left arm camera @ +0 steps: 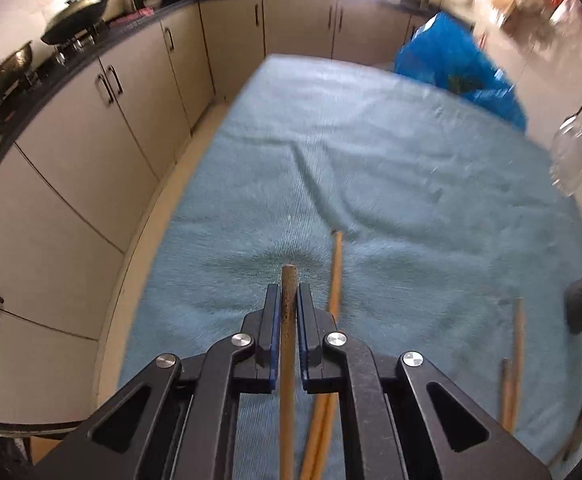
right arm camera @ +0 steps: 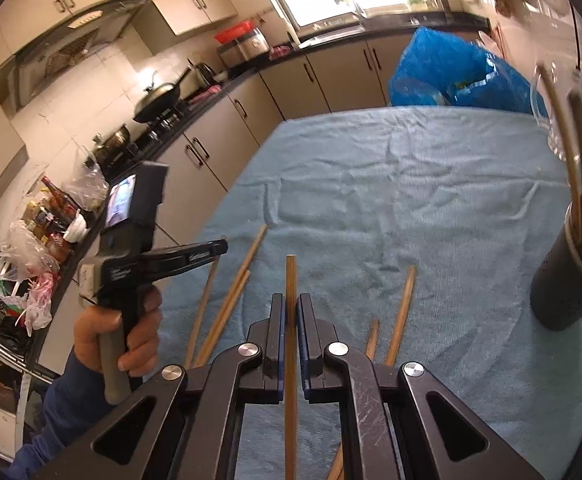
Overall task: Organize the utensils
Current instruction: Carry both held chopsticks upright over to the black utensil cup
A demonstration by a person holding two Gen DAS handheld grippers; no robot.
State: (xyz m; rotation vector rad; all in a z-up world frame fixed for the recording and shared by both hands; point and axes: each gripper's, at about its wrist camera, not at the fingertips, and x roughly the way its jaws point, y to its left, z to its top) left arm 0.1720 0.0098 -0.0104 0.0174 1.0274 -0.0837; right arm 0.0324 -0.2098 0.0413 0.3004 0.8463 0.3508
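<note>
My left gripper [left arm camera: 289, 300] is shut on a wooden chopstick [left arm camera: 288, 360] that runs back between its fingers, above the blue towel [left arm camera: 391, 184]. More chopsticks [left arm camera: 335, 276] lie on the towel beside it, and a pair [left arm camera: 515, 360] lies to the right. My right gripper [right arm camera: 290, 310] is shut on another wooden chopstick [right arm camera: 291, 280], held above the towel [right arm camera: 411, 200]. Loose chopsticks [right arm camera: 231, 300] lie left and right [right arm camera: 403, 312] of it. A dark utensil cup [right arm camera: 567, 276] with several sticks stands at the right. The left gripper's handle [right arm camera: 139, 256] shows at the left.
A clear glass jar [left arm camera: 575, 160] stands near the towel's right edge, also in the right wrist view [right arm camera: 551, 112]. A blue plastic bag [right arm camera: 451, 72] sits at the far end. Kitchen cabinets [left arm camera: 91, 128] and a stove with pans [left arm camera: 75, 16] run along the left.
</note>
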